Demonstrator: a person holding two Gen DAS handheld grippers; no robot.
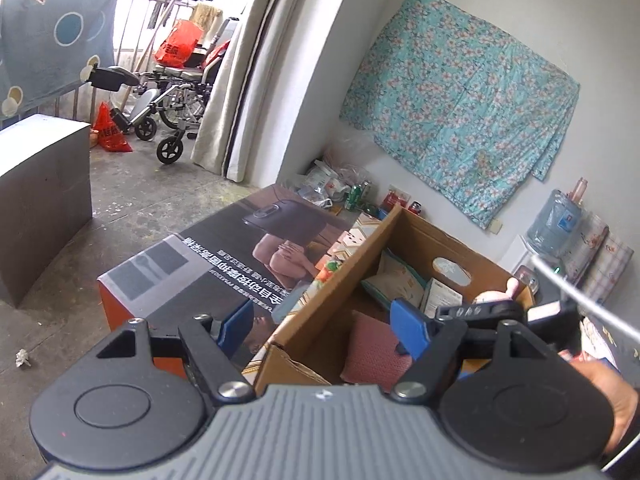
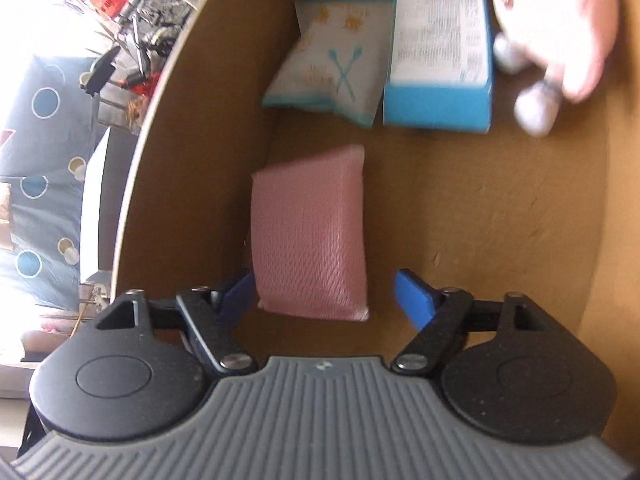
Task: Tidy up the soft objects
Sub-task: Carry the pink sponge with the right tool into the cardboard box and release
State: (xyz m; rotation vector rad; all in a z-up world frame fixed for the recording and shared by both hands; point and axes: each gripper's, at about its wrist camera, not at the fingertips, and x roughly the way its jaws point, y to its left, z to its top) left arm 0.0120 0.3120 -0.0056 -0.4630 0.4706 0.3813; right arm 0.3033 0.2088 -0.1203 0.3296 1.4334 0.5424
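Both tools gape, empty; only right view shows pink pouch [image 2: 310, 236] whole.

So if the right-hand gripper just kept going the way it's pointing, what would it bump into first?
Most likely the pink pad lying on the floor of the cardboard box. The right gripper points down into the box with its jaws open, the pad's near end between them. Depth is hard to judge here.

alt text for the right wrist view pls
Open right tongs point down into a cardboard box, with a pink sponge lying on the box floor between their blue fingers, not gripped. Farther in lie a white-and-teal pouch, a blue carton and a blurred pink plush toy.
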